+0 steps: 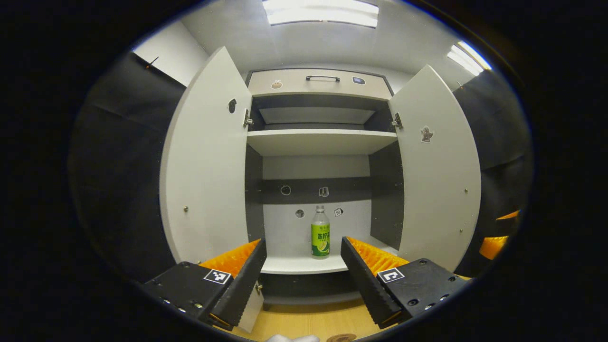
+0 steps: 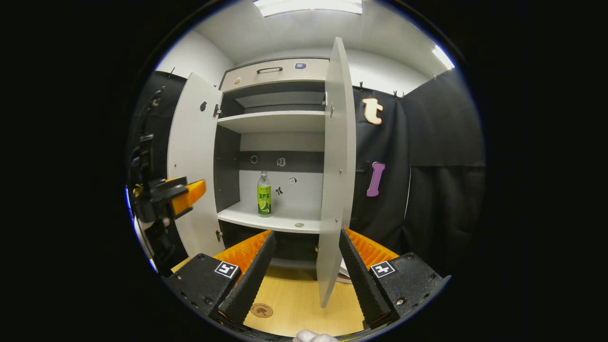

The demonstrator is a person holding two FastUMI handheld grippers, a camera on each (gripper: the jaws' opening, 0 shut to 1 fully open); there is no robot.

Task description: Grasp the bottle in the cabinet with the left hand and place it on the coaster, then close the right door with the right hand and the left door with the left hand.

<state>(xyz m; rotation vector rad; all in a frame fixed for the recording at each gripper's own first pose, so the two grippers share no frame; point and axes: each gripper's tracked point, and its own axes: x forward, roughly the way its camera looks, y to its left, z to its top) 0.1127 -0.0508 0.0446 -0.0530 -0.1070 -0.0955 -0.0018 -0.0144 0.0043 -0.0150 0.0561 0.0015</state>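
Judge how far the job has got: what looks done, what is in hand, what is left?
Done: nothing. The bottle stands on the cabinet shelf; both doors, left and right, hang open. In hand: the open left gripper faces the bottle, short of it. Left: grasp, set on the coaster, close both doors.

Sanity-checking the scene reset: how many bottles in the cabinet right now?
1. A clear plastic bottle with a green label stands upright on the lower shelf of the open white cabinet, near the middle. The upper shelf looks bare, though its top surface is hidden from this low angle.
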